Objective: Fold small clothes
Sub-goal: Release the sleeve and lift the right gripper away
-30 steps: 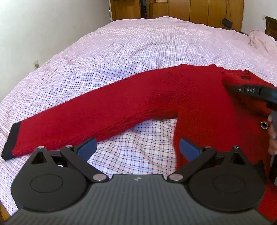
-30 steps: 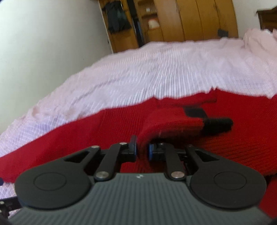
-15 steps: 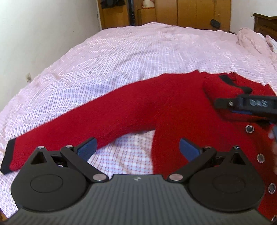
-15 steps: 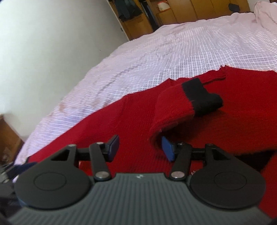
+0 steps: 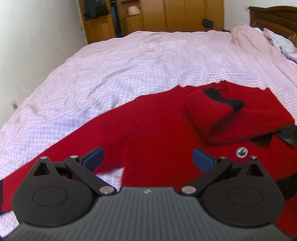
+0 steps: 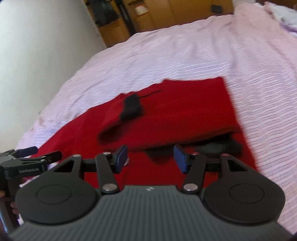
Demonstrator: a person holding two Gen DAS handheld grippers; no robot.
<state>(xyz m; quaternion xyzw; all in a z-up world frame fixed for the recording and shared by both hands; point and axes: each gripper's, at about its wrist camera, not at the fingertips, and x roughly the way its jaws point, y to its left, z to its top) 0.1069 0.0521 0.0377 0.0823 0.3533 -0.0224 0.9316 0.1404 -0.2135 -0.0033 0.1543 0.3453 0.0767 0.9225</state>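
A red knit cardigan [image 5: 148, 129] lies spread on the bed; it also shows in the right wrist view [image 6: 185, 115]. One sleeve [image 5: 209, 116] with a black cuff [image 5: 222, 98] lies folded across its body; the cuff also shows in the right wrist view [image 6: 131, 107]. A silver button [image 5: 241, 152] shows on the front. My left gripper [image 5: 147, 157] is open and empty just above the red knit. My right gripper [image 6: 150, 157] is open and empty over the cardigan's near edge. The left gripper's side shows at the left of the right wrist view [image 6: 33, 159].
The bed [image 5: 148, 64] has a pink checked sheet. A white wall [image 5: 37, 46] runs along the left. Wooden wardrobes [image 5: 167, 16] stand behind the bed. Rumpled bedding [image 5: 259, 39] and a dark headboard [image 5: 272, 14] are at the far right.
My right gripper has let go of the sleeve, opened and pulled back; the sleeve now lies folded on the cardigan's body. My left gripper has moved right, over the red knit.
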